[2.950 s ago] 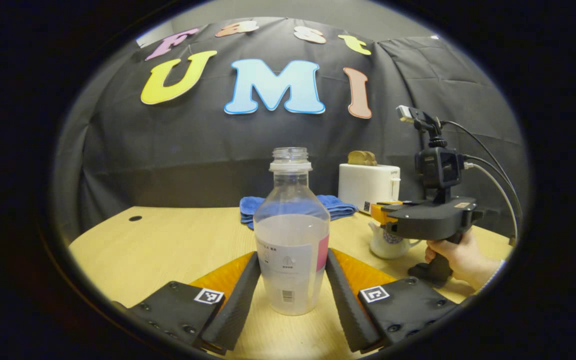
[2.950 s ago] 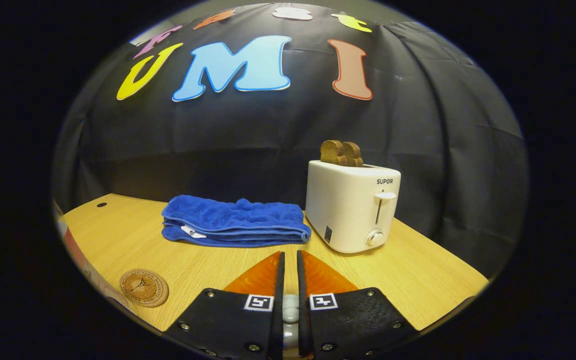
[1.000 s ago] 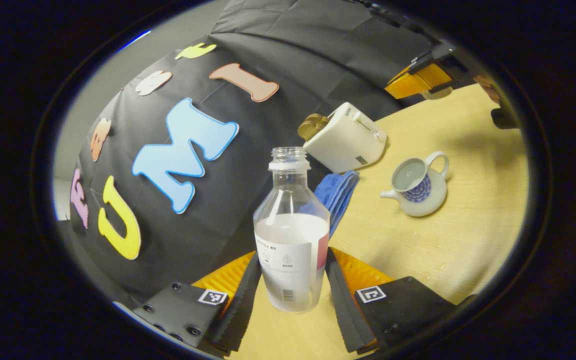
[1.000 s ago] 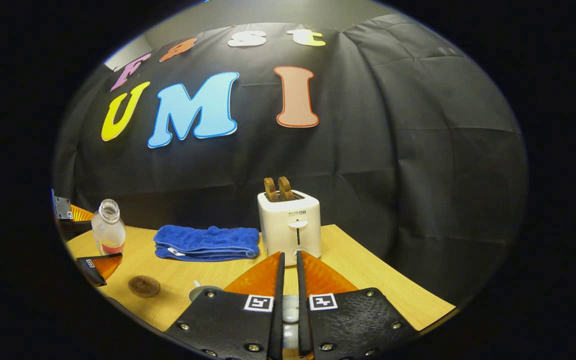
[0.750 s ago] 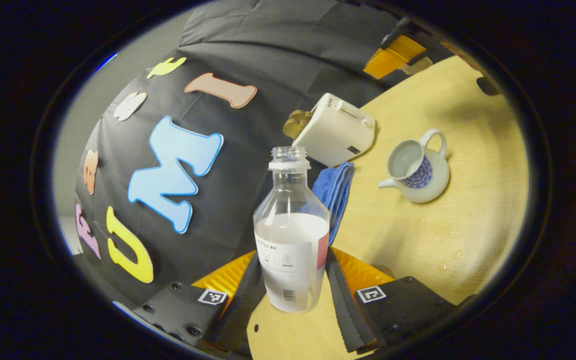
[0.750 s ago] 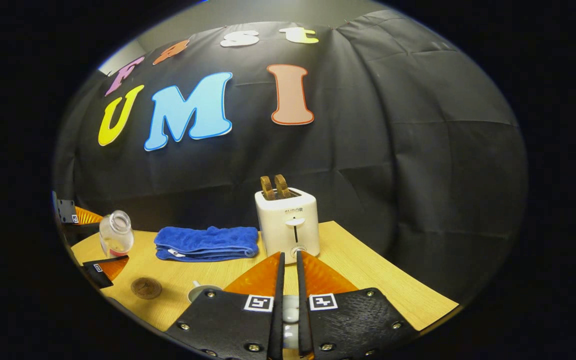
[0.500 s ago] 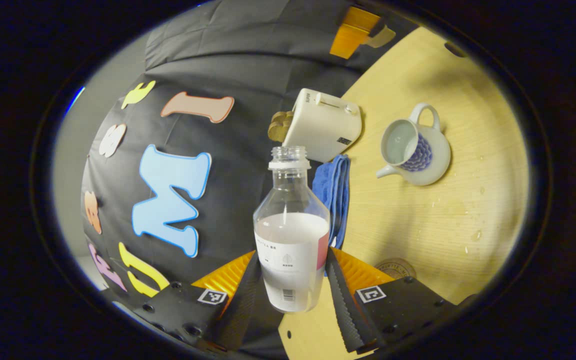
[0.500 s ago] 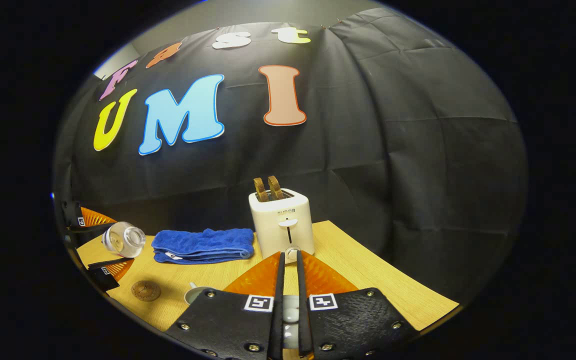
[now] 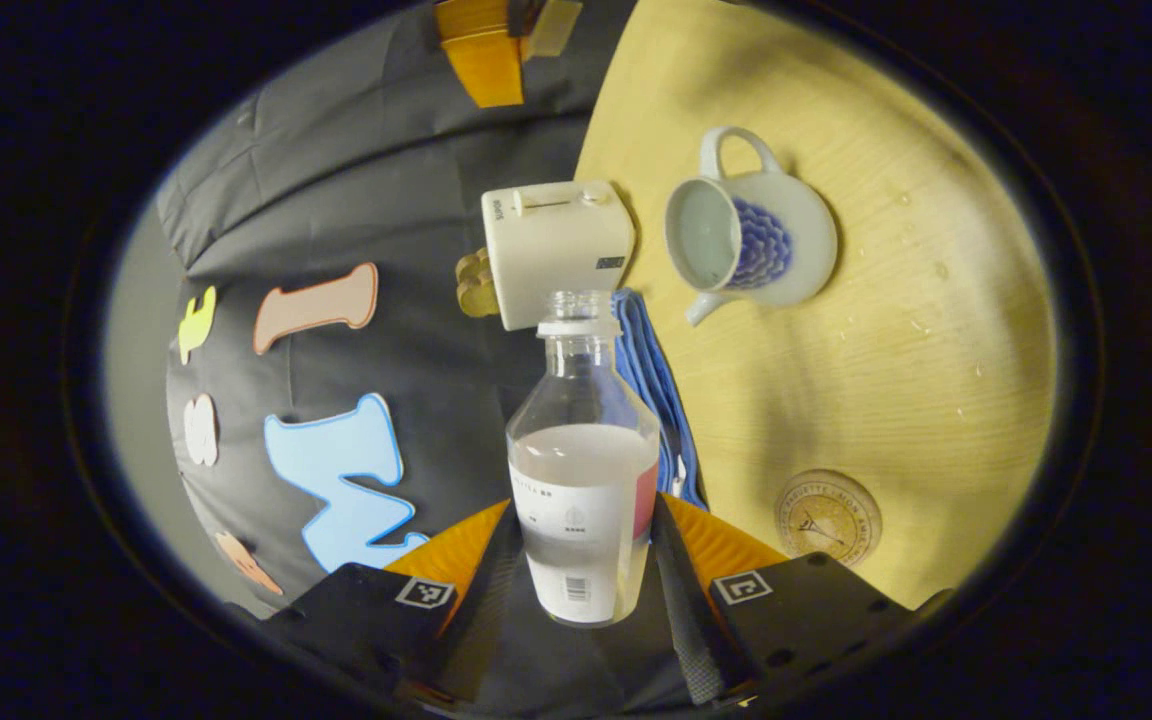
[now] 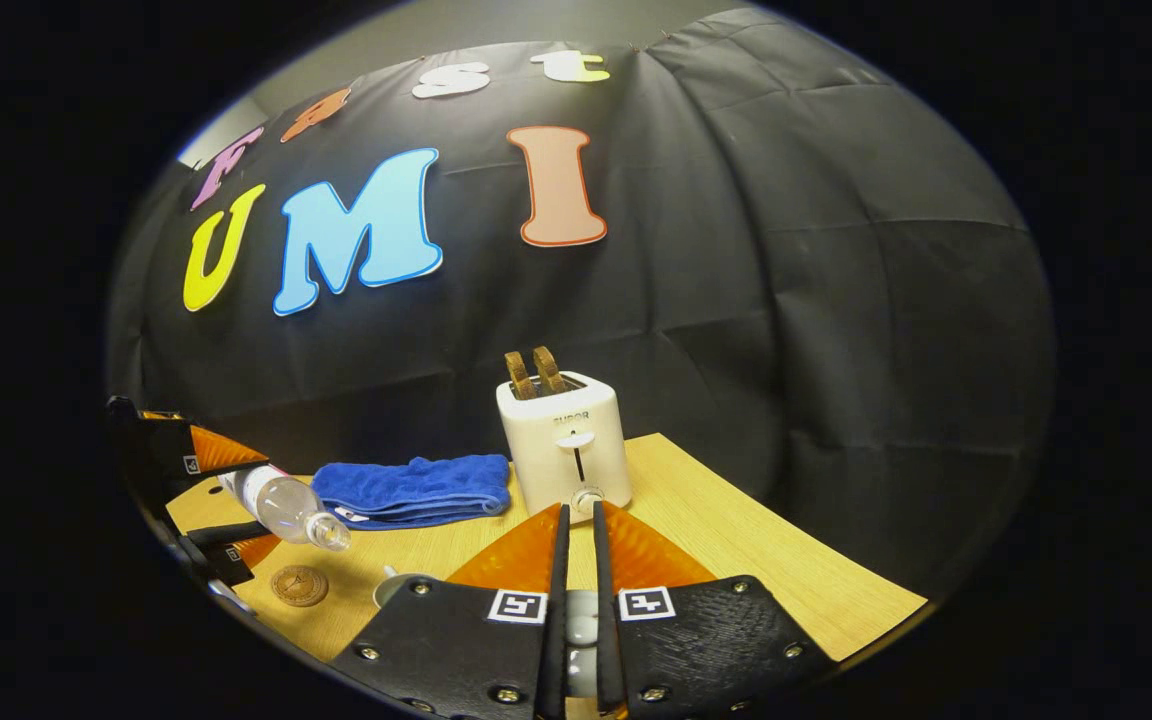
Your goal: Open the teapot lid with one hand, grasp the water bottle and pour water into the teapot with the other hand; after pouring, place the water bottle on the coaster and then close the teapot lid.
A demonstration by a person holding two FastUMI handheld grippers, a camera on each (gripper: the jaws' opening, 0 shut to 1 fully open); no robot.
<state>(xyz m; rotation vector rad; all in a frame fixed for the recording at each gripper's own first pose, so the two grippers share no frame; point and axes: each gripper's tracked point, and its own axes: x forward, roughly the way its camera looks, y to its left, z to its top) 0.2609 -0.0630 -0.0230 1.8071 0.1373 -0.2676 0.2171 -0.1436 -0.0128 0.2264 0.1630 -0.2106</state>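
Tipped far more steeply than a second ago, the water bottle (image 9: pixel 583 470) now lies nearly level between the left gripper (image 9: pixel 581 575) fingers, which press on its lower body from both sides; in the right gripper view its mouth (image 10: pixel 336 540) points down toward the teapot's rim. From the left gripper view, the teapot (image 9: pixel 748 240) stands on the tabletop (image 9: pixel 886 340) well ahead of the fingers and off to their right, its top open and the inside pale, so whether any water is in it yet cannot be told. About half of the bottle holds cloudy water, and no stream shows at the neck. Closed almost fully, the right gripper (image 10: pixel 577 560) fingers clamp a small pale knob, by all appearance the teapot lid (image 10: pixel 580 615), held up and away from the pot. Lid off and bottle grasped look done; pouring seems just about to start, and setting the bottle on the coaster (image 9: pixel 827 518), near the left fingers' right side, and closing the lid remain. Beyond sit a blue towel (image 10: pixel 411 488) and a toaster (image 10: pixel 564 445) holding toast.
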